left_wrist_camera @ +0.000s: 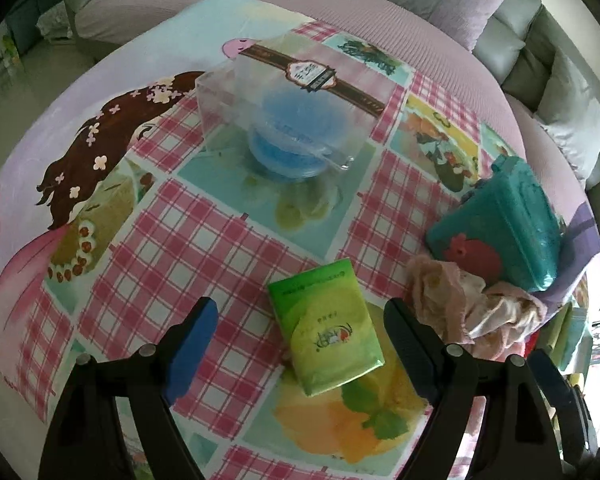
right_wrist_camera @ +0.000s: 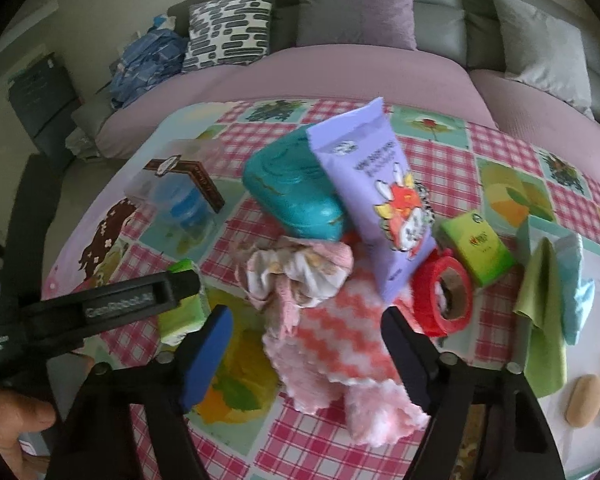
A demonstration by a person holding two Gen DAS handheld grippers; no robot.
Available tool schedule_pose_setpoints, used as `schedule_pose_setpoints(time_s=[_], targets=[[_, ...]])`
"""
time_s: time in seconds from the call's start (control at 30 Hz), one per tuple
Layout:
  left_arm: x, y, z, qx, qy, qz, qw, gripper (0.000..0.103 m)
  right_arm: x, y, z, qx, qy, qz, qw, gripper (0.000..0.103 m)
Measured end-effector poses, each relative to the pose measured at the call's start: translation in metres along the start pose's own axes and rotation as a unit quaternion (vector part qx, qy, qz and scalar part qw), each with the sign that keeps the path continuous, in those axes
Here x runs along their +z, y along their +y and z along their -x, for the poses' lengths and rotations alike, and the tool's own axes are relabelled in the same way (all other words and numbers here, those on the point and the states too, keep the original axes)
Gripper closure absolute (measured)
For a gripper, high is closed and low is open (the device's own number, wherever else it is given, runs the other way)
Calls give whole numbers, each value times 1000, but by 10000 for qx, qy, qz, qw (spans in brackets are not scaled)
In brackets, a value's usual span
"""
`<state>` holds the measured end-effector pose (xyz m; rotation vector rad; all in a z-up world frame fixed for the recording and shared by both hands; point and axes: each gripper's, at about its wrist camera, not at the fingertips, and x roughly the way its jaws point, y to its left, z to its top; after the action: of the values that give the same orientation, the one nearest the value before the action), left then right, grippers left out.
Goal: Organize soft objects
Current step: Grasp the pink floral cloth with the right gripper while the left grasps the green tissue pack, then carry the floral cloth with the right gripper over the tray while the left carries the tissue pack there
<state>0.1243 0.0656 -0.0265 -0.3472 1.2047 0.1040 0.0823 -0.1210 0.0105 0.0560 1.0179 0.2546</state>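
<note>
Left gripper spread over the tissue pack; right gripper spread astride the pink cloth; nothing sorted.

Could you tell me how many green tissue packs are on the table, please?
2: one tissue pack lies between the left tongs; the other tissue pack stands right of the red tape roll. Clutter may hide more.

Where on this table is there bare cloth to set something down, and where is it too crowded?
Free: the checked cloth between the clear box and the green tissue pack, and the stretch left of that pack. Crowded: around the teal case, where the purple pouch, scrunchie, pink towel and red tape roll bunch together.
</note>
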Motion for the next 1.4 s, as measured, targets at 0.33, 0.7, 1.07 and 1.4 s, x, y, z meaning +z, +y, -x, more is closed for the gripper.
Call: schedule_pose_setpoints(time_s=[0.33, 0.7, 1.07, 1.4], targets=[[1, -5, -9, -13, 52, -172, 9998, 20, 2, 5, -18, -69, 122, 5, 9999, 58], [5, -16, -20, -65, -37, -419, 9991, 41, 2, 5, -31, -62, 239, -122, 9996, 88], [5, -9, 1, -251, -322, -354, 9985, 43, 3, 0, -11, -26, 32, -139, 9999, 93], [7, -6, 31, -325, -694, -385, 9963, 43, 3, 0, 19, 25, -263, -83, 9996, 94]])
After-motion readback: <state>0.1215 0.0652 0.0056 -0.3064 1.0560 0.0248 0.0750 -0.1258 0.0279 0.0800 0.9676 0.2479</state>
